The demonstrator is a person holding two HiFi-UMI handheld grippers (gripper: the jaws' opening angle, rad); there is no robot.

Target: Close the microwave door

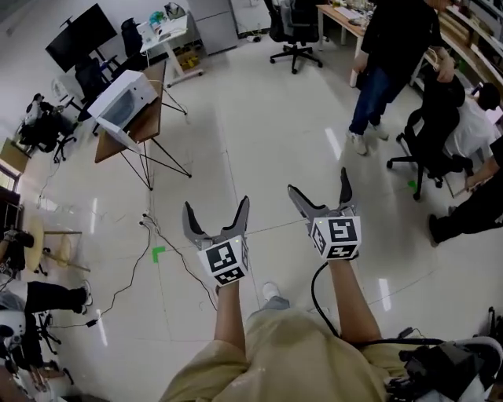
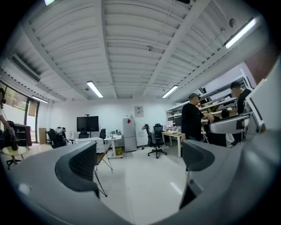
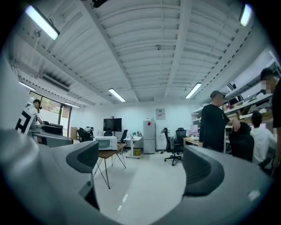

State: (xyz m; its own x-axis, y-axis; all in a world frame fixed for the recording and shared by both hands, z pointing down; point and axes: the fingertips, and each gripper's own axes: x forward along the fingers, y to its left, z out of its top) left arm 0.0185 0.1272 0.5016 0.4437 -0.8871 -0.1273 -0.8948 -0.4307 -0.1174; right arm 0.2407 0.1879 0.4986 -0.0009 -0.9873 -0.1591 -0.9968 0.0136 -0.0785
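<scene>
The white microwave (image 1: 126,102) stands on a small wooden table (image 1: 153,118) with thin black legs, far off at the upper left of the head view. From here I cannot tell how its door stands. It also shows small and distant as the microwave (image 3: 106,143) in the right gripper view, and as the microwave (image 2: 90,143) beside the left finger (image 2: 81,165) in the left gripper view. My left gripper (image 1: 217,204) and right gripper (image 1: 318,182) hover side by side over bare floor, both open and empty, several steps from the table.
A standing person (image 1: 385,71) and seated people (image 1: 464,126) are at the right, with office chairs (image 1: 295,31). Cables (image 1: 149,235) and a green tape mark (image 1: 159,253) lie on the floor at the left. A white fridge (image 1: 212,23) and a dark screen (image 1: 82,35) are at the back.
</scene>
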